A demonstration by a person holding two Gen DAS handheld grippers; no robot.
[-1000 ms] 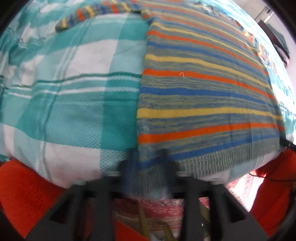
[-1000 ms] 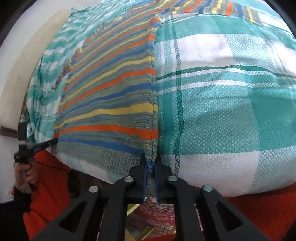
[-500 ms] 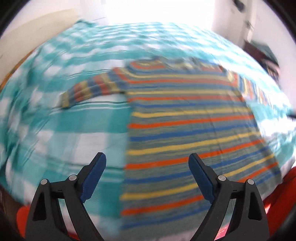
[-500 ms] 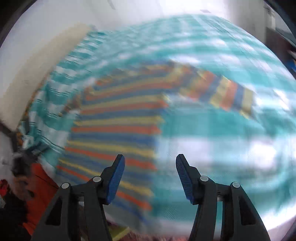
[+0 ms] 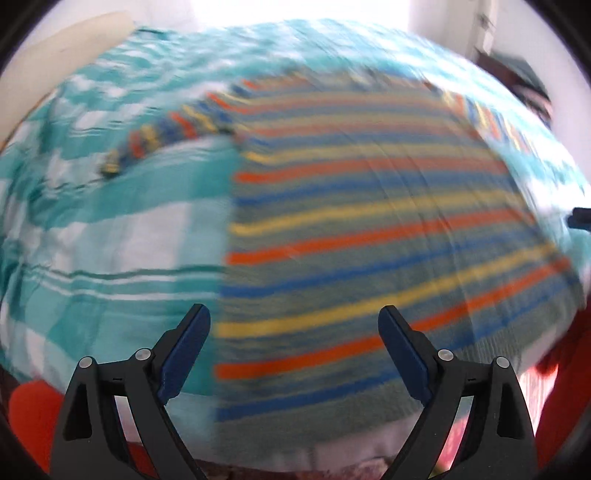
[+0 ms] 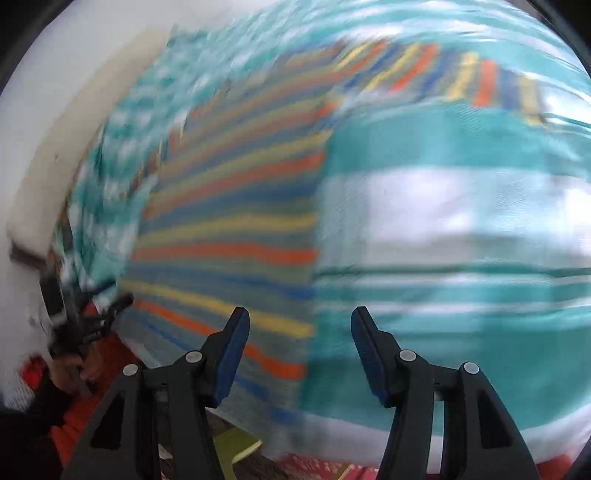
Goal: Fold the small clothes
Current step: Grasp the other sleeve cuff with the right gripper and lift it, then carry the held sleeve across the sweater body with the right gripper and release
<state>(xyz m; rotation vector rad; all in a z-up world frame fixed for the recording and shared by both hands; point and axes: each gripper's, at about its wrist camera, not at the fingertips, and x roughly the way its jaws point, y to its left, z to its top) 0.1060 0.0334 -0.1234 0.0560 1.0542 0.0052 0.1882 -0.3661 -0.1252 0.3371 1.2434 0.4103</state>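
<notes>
Striped sweater (image 5: 369, 229) spread flat at bed's (image 5: 110, 236) near edge, sleeves out, ready for folding; left gripper (image 5: 294, 328) wide open, right gripper (image 6: 300, 334) half open, both empty.

White walls (image 5: 443, 22), bright window light, dark furniture (image 5: 517, 74) beyond.

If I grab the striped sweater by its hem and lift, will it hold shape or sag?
The sweater will probably sag: it is a soft knit lying limp and flat on the checked sheet. Its sleeve lies spread to the side and would likely dangle. The knit looks grippy, so it may drag the sheet rather than slide.
</notes>
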